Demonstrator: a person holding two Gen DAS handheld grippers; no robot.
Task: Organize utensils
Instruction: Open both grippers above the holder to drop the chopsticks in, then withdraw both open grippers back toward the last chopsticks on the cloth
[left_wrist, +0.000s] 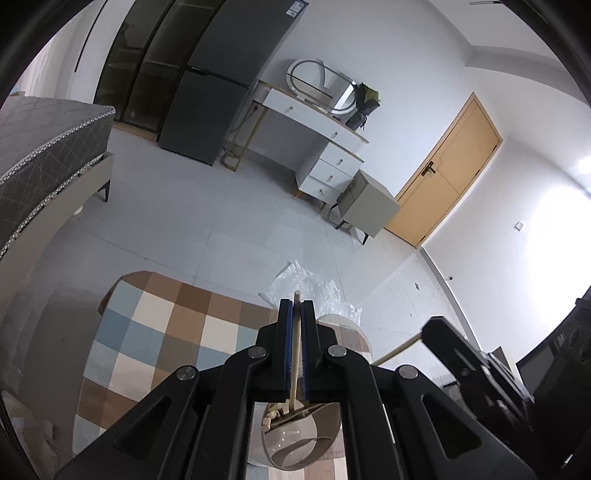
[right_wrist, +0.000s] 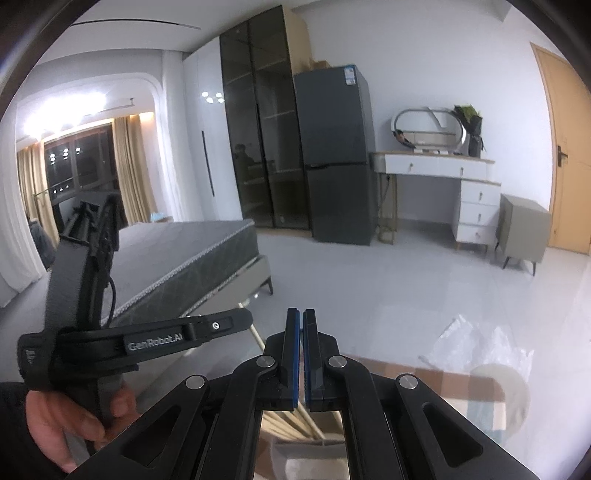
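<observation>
My left gripper (left_wrist: 296, 308) is shut on a thin wooden utensil handle (left_wrist: 295, 347) that runs up between its blue pads and pokes out past the tips. Below it, a round glass bowl (left_wrist: 301, 439) holds more wooden pieces. My right gripper (right_wrist: 299, 317) is shut with no gap between its pads, and nothing shows between them. Under it lie several wooden sticks (right_wrist: 295, 421) over a container, mostly hidden. The right gripper's body (left_wrist: 465, 365) shows in the left wrist view, with a wooden handle (left_wrist: 399, 347) beside it. The left gripper's body (right_wrist: 147, 339) shows in the right wrist view, held by a hand (right_wrist: 66, 417).
A checkered rug (left_wrist: 155, 339) lies on the pale tiled floor with clear plastic wrap (left_wrist: 314, 288) at its edge. A bed (right_wrist: 177, 258), dark fridge (right_wrist: 336, 155), white dressing table (right_wrist: 443, 166), small cabinet (right_wrist: 521, 229) and wooden door (left_wrist: 450, 173) stand around the room.
</observation>
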